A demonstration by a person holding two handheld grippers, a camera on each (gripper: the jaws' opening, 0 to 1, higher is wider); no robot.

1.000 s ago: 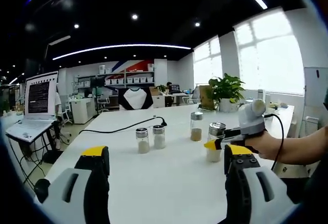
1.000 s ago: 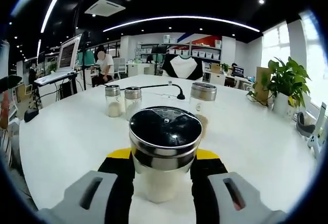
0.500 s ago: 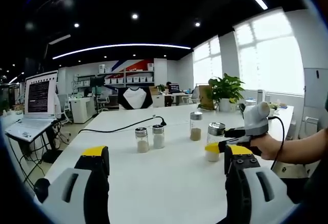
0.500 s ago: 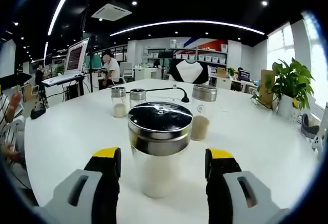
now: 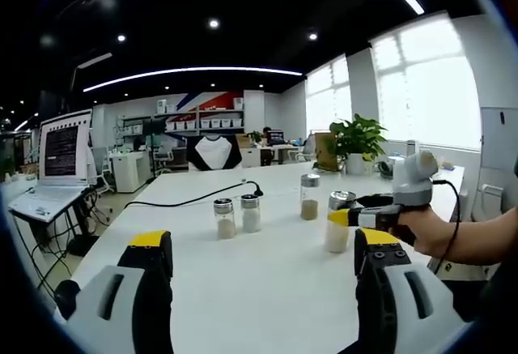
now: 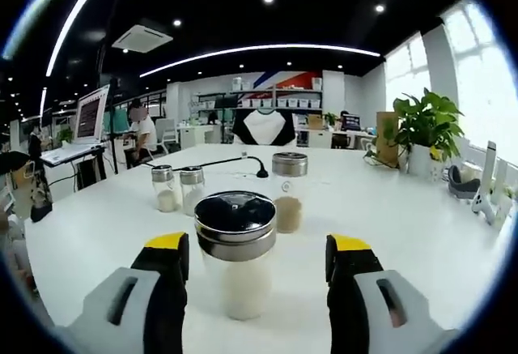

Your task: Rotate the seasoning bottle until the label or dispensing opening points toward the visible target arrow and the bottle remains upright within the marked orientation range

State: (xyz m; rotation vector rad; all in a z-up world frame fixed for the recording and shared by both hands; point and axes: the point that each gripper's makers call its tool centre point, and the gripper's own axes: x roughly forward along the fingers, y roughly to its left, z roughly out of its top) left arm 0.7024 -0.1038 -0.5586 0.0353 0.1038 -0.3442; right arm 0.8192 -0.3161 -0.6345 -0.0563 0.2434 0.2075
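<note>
Standing upright on the white worktop (image 6: pixel 421 232), the seasoning bottle (image 6: pixel 236 253), pale powder inside and a dark shiny cap on top, sitting squarely between the jaws of the right gripper (image 6: pixel 257 258). Jaws spread wide there, yellow tips flanking the glass on both sides with clear gaps, nothing clamped. Looking like a pause between turns, or a release for checking the facing. Not showing anywhere on the worktop, any target arrow or marked range, and no label readable on the bottle, so no telling how close the orientation is. Over in the left gripper view, the same bottle (image 5: pixel 339 223) appearing toward the right edge of the worktop, with the right gripper (image 5: pixel 356 217) reaching in around it and a hand (image 5: pixel 429 228) behind. Hanging back near the front edge, the left gripper (image 5: pixel 263 261), jaws wide apart and holding nothing. Waiting deeper on the worktop, three more shakers, a taller one with brown contents (image 6: pixel 287 191) and a small pair (image 6: pixel 178 189). Calling next, probably, for closing gently on the bottle's body, twisting about its upright axis, and keeping the base flat to avoid tipping.
</note>
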